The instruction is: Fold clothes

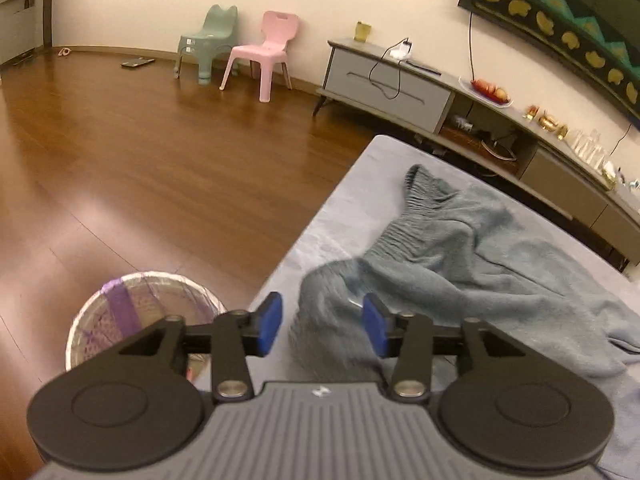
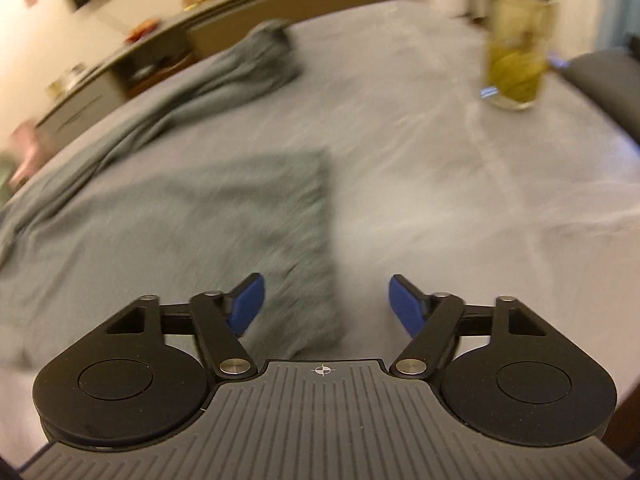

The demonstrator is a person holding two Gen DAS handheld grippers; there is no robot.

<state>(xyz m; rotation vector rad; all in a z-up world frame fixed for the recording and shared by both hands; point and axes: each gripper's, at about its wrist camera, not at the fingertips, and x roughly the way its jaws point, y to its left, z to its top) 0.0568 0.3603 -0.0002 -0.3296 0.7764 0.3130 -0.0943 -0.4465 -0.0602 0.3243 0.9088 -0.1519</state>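
Observation:
A grey-blue knit garment (image 1: 460, 256) with ribbed cuffs lies spread on the grey cloth-covered surface (image 1: 340, 208). One ribbed end sits rumpled near the surface's left edge. My left gripper (image 1: 324, 324) hovers above that end. Its blue pads (image 1: 272, 324) stand apart and do not press the cloth. In the blurred right wrist view a flat, square-cornered part of the garment (image 2: 240, 208) lies on the surface (image 2: 440, 160). My right gripper (image 2: 326, 304) is open over that corner, with nothing pinched between its fingers.
A bin with a purple liner (image 1: 140, 316) stands on the wood floor by the surface's left edge. A pink chair (image 1: 268, 52), a green chair (image 1: 208, 36) and a long low cabinet (image 1: 388, 88) line the far wall. A glass with yellow-green contents (image 2: 516, 60) stands at the far right.

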